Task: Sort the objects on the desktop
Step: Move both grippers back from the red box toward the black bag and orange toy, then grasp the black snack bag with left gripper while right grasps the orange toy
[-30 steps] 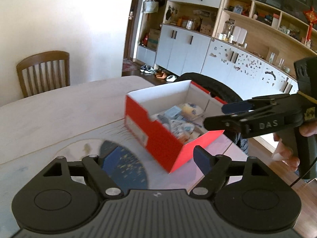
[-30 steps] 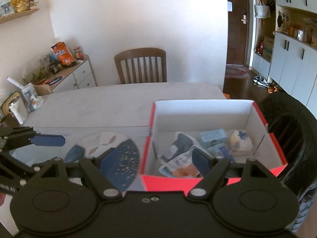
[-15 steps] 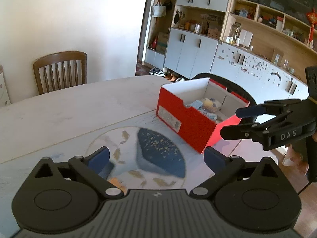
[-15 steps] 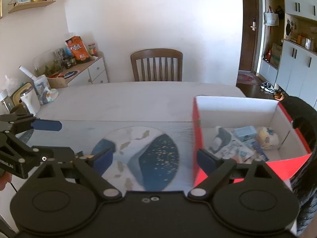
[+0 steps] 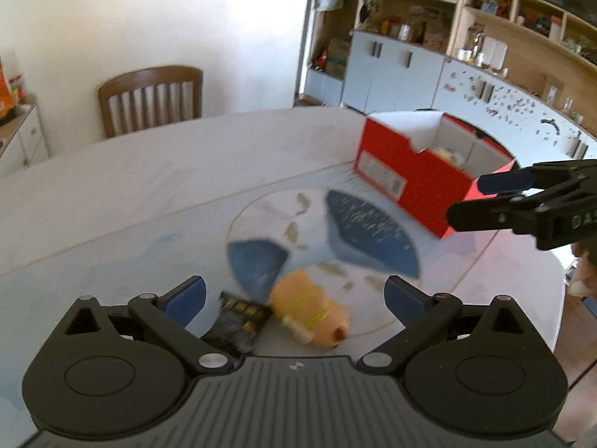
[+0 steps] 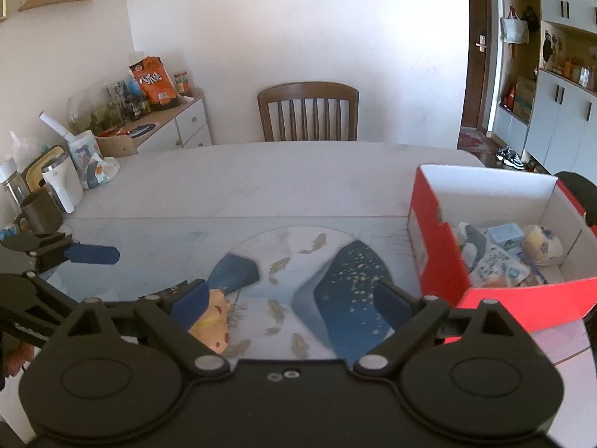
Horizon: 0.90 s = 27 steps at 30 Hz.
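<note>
A red shoebox (image 5: 412,175) with white inside stands on the table's right side and holds several small packets; it also shows in the right wrist view (image 6: 440,257). An orange plush toy (image 5: 311,311) and a black packet (image 5: 238,321) lie on the fish-print mat (image 5: 369,224), just ahead of my open, empty left gripper (image 5: 294,295). My right gripper (image 6: 291,296) is open and empty above the mat, with the plush toy (image 6: 212,321) by its left finger. Each gripper shows in the other's view.
A wooden chair (image 6: 308,112) stands at the table's far side. A cabinet with snacks and jars (image 6: 149,112) is at the left; cups and a white bottle (image 6: 63,183) stand at the table's left end. A black chair (image 6: 580,190) is behind the box.
Both grippers have pulled back and swung left, away from the red box. The box has shifted to the right in both views. The plush toy and black packet have come into view.
</note>
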Tool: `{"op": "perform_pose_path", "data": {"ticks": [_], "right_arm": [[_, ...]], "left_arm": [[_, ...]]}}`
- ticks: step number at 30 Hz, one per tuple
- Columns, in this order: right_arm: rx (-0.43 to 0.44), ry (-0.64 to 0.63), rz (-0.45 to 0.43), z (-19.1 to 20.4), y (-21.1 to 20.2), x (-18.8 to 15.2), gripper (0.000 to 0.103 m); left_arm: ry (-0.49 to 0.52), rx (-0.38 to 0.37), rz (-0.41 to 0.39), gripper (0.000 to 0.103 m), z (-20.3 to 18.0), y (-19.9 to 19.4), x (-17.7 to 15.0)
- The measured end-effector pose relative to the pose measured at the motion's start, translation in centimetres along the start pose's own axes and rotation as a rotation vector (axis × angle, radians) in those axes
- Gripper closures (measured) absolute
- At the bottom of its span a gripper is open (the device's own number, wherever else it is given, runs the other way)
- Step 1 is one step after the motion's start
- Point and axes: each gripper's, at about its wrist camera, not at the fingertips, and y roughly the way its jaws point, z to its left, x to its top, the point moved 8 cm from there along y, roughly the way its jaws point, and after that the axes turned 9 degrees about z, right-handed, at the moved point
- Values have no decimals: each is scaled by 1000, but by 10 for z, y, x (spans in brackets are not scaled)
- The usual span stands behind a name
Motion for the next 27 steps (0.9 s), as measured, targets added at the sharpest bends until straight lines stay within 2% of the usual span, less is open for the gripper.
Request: {"op": "perform_pose_path", "data": {"ticks": [9, 14, 27], "right_arm": [[-1, -7, 36, 36, 32, -7, 8], [-40, -32, 66, 52, 54, -18, 8], [-72, -46, 141, 76, 100, -26, 11]], "left_arm": [[-2, 55, 34, 1, 31, 24, -21], [53, 98, 45, 1, 38, 37, -30], [105, 122, 41, 2, 45, 62, -38]]}}
